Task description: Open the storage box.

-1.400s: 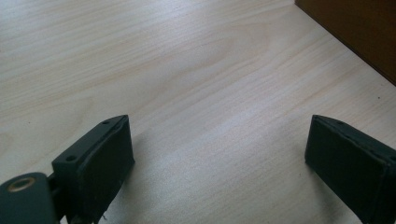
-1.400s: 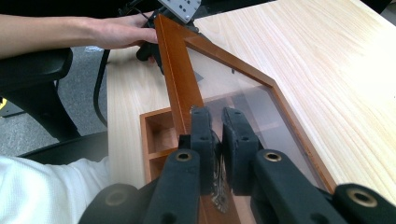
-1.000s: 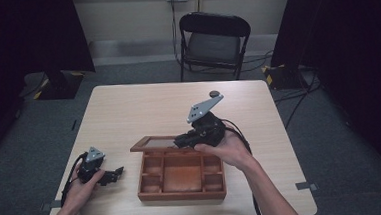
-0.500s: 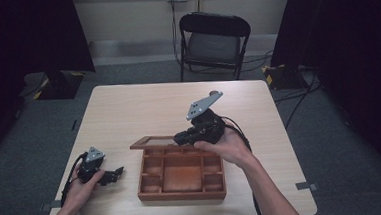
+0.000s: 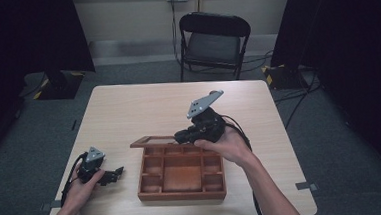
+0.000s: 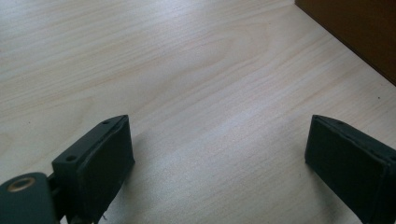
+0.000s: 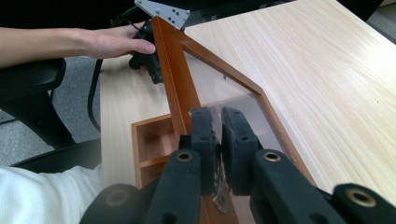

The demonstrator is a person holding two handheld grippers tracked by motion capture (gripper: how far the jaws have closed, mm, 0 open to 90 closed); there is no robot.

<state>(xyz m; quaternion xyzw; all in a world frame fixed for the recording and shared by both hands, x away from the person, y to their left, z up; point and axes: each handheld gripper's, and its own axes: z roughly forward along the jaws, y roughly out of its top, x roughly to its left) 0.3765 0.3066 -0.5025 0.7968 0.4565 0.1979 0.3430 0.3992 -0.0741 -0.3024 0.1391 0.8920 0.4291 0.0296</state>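
A: High view first. Where does the work stand?

B: The wooden box [image 5: 181, 172] sits at the near middle of the desk [image 5: 128, 111]. Its glass-paned lid [image 5: 153, 139] is raised at the far edge. The right claw [image 5: 181, 136] is at that lid; the left claw [image 5: 116, 173] rests on the desk to the box's left.

A: Left gripper view?

B: Jaws stand wide apart over bare desk, holding nothing. A corner of the box [image 6: 359, 28] shows at upper right.

A: Right gripper view?

B: The right claw [image 7: 218, 122] is pinched tight on the lid's frame [image 7: 175, 79], pane tilted up over the compartments [image 7: 152, 140].

A: Judgement?

B: Lid gripped and partly swung; whether opening or closing cannot be told. The swing remains unfinished.
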